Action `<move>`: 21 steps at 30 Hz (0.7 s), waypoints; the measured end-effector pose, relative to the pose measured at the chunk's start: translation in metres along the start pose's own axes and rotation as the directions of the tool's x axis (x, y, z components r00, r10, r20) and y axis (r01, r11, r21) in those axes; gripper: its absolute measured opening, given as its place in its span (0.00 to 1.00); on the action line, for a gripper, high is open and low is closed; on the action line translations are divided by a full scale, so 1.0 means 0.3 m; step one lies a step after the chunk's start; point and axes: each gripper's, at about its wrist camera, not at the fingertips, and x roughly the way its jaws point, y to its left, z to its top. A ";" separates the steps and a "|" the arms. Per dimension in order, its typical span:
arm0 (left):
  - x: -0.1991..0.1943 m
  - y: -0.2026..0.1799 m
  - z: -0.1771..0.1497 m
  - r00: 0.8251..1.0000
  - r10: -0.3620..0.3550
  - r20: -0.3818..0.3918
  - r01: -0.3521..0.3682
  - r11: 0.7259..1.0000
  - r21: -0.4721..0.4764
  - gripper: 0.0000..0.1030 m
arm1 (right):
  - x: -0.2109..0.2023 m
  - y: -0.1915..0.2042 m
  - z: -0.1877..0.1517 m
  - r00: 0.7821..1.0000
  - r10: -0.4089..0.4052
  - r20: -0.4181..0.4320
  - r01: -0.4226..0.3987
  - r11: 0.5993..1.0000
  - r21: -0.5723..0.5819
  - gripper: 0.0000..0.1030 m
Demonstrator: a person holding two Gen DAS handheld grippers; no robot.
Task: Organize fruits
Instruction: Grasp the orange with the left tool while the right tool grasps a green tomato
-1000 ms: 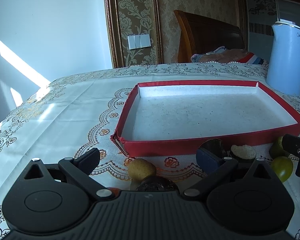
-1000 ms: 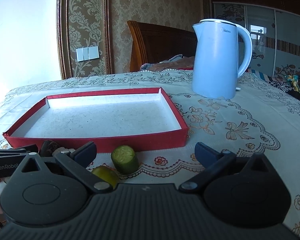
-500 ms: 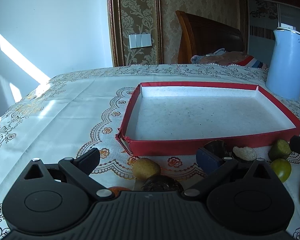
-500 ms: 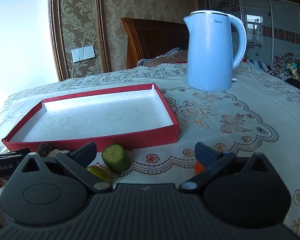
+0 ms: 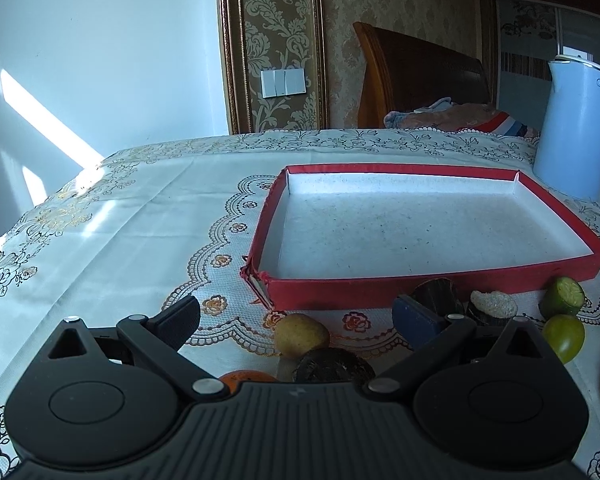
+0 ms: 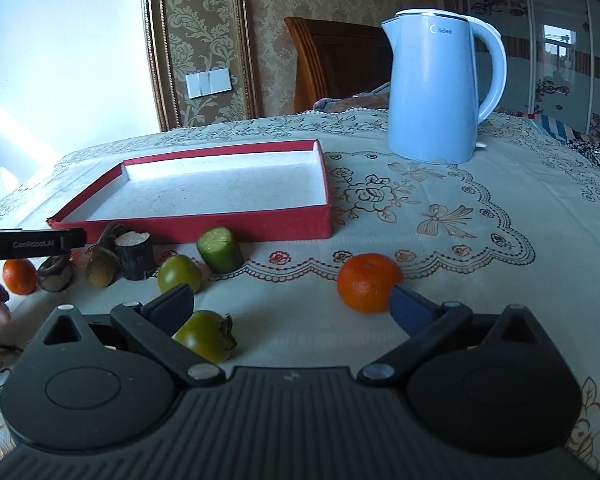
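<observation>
Left hand-held gripper (image 5: 296, 316) spread wide, holding nothing, low over the bench (image 5: 120, 224) just short of the red tray (image 5: 432, 290). Between its fingers: a potato-like yellow piece (image 5: 301, 335), a dark lump (image 5: 332, 366) touching it, and part of an orange (image 5: 246, 378) at the gripper body's edge. Further right along the tray's near wall: a dark stump (image 5: 438, 298), a white-topped chunk (image 5: 493, 306), a cut cucumber piece (image 5: 563, 296), a green fruit (image 5: 564, 336).

Right hand-held gripper (image 6: 292, 304) also spread wide and holding nothing. Green tomato (image 6: 208, 336) beside its left finger; second orange (image 6: 368, 282) touching, or nearly, its right fingertip. Bare cloth between the two fruits.

Tray with nothing on its white floor, near-left corner torn open. Open bench to the left of the tray. Blue kettle (image 6: 440, 92) well beyond the tray's right far corner. Broad bare cloth between tray and kettle.
</observation>
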 end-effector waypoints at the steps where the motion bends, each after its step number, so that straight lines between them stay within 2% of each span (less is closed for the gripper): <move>1: 0.000 -0.001 0.000 1.000 -0.001 -0.001 0.001 1.000 -0.001 1.00 | -0.005 0.012 -0.007 1.000 0.011 -0.001 -0.011 1.000 -0.014 1.00; 2: -0.001 0.000 0.000 1.000 -0.002 -0.002 0.002 1.000 -0.003 1.00 | -0.009 0.029 -0.017 1.000 0.019 -0.003 -0.019 0.999 -0.035 0.99; 4: -0.002 0.000 -0.001 1.000 0.000 -0.003 0.000 1.000 -0.006 1.00 | -0.003 0.056 -0.025 1.000 0.029 -0.012 -0.030 0.997 -0.066 0.88; 11: -0.011 0.034 -0.002 1.000 -0.005 -0.008 0.005 0.999 -0.036 1.00 | 0.042 0.085 -0.031 0.996 0.058 -0.070 -0.064 0.994 -0.086 0.78; 17: -0.056 0.121 -0.015 0.999 -0.039 -0.028 0.036 0.996 -0.083 1.00 | 0.072 0.109 -0.037 0.992 0.084 -0.097 -0.095 0.989 -0.117 0.60; 19: -0.085 0.162 -0.028 0.999 -0.038 -0.019 0.036 0.995 -0.093 1.00 | 0.071 0.110 -0.041 0.991 0.097 -0.088 -0.107 0.987 -0.123 0.46; 21: -0.115 0.194 -0.046 1.000 -0.019 -0.010 0.018 0.996 -0.089 1.00 | 0.071 0.113 -0.043 0.992 0.093 -0.084 -0.104 0.986 -0.130 0.44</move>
